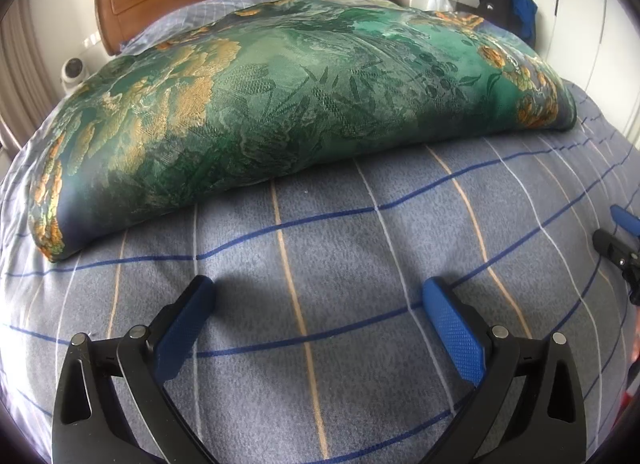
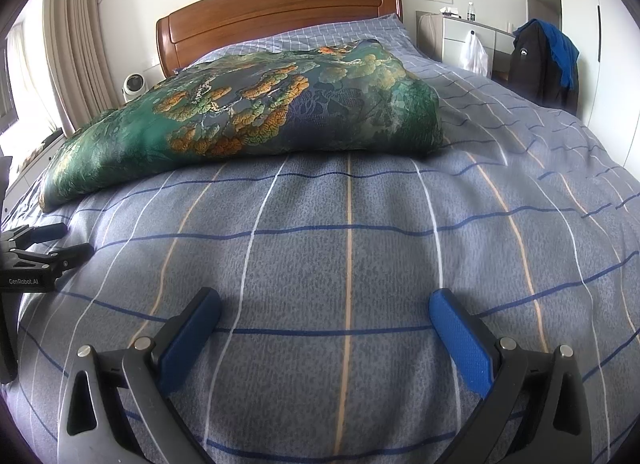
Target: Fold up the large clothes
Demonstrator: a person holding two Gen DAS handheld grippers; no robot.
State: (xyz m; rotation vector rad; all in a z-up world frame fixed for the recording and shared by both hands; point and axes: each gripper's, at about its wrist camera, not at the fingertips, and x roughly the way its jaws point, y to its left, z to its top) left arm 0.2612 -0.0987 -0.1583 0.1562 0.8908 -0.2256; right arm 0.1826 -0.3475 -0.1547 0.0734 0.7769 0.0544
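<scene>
A thick green quilt [image 1: 280, 104] with orange and gold flower patterns lies folded in a long bundle across the bed, its near fold edge facing me. The right wrist view shows the same quilt [image 2: 248, 120] from its right end. My left gripper [image 1: 318, 288] stands open just above the blue checked bedsheet [image 1: 340, 248], short of the quilt, with nothing between its fingers. My right gripper [image 2: 324, 300] is likewise open over the bedsheet [image 2: 348, 232] and holds nothing. The right gripper's tips show at the left view's right edge, and the left gripper [image 2: 64, 240] shows at the right view's left edge.
A wooden headboard [image 2: 280, 12] stands behind the quilt. A small white fan [image 2: 134, 88] sits left of the bed. A white dresser [image 2: 468, 40] with a hanging plastic bag, and a chair draped with dark and blue jackets [image 2: 548, 64], stand on the right. Curtains [image 2: 72, 40] hang at left.
</scene>
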